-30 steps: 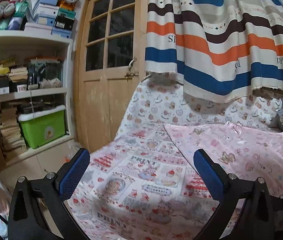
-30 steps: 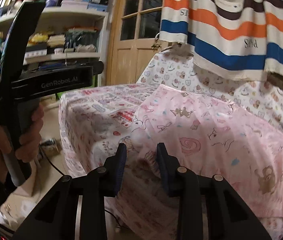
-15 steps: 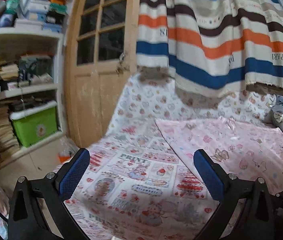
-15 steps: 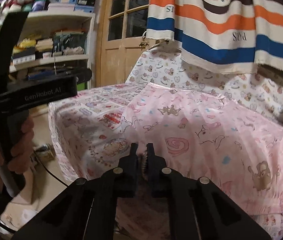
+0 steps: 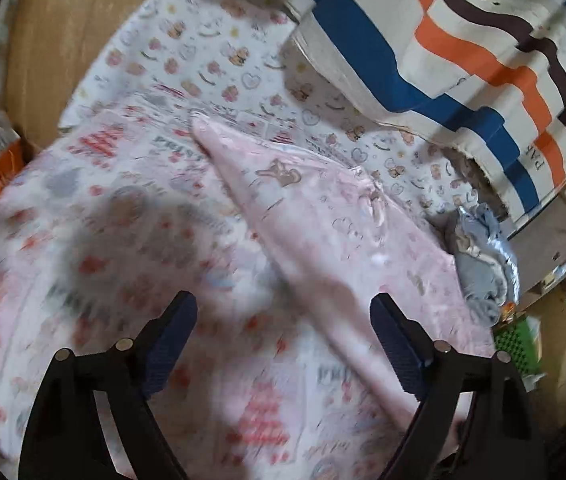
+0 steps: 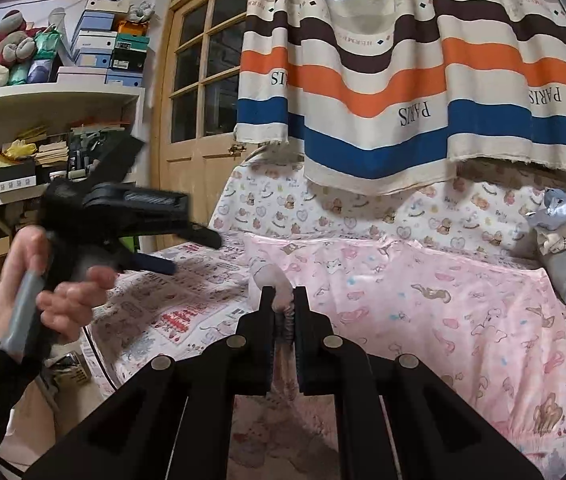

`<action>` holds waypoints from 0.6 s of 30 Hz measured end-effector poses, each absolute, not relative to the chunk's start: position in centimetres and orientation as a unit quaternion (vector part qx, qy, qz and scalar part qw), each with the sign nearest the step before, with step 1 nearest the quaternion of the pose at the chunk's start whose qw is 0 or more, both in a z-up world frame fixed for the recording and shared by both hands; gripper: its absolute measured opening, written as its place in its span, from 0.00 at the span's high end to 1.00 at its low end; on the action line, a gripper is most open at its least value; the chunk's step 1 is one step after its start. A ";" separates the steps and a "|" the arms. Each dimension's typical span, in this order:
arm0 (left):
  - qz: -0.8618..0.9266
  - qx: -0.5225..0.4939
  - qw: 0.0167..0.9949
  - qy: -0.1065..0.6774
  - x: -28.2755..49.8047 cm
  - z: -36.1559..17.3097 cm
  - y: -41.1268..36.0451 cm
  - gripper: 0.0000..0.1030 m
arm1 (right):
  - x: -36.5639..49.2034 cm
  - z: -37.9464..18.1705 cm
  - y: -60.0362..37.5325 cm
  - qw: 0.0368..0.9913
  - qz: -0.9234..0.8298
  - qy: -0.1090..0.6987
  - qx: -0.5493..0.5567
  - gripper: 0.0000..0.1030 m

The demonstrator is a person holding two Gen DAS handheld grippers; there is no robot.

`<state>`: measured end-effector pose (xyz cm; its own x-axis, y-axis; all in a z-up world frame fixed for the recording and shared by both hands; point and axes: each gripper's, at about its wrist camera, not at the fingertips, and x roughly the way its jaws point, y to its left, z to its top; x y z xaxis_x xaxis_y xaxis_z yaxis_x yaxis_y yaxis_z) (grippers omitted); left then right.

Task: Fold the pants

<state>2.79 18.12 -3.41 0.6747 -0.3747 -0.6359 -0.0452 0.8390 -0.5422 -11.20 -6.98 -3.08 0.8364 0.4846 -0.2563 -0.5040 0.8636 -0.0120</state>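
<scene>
Lying pink across the frame's middle, the pants [image 6: 423, 292] have one corner pinched in the right gripper [image 6: 284, 304]; the left gripper [image 5: 283, 344], jaws wide but just narrowing, holds nothing, so a one-sided lift could skew the fold.
</scene>
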 end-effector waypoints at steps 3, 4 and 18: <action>-0.049 -0.262 0.876 0.403 5.8 -3.0 18.9 0.17 | -11.4 -3.1 -6.9 0.955 0.267 0.123 -0.042 0.92; -0.024 -0.257 0.876 0.408 6.8 -2.7 19.4 0.17 | -11.5 -3.2 -7.0 0.955 0.268 0.123 -0.042 0.92; -0.040 -0.374 0.795 0.476 16.4 -3.6 24.1 0.41 | -10.9 -3.2 -8.4 0.953 0.273 0.128 0.000 0.92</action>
<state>16.44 24.07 -3.62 0.5430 -0.4204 -0.7269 -0.2918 0.7172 -0.6328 -10.90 -8.44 -3.21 0.8180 0.5212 -0.2433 -0.5214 0.8505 0.0692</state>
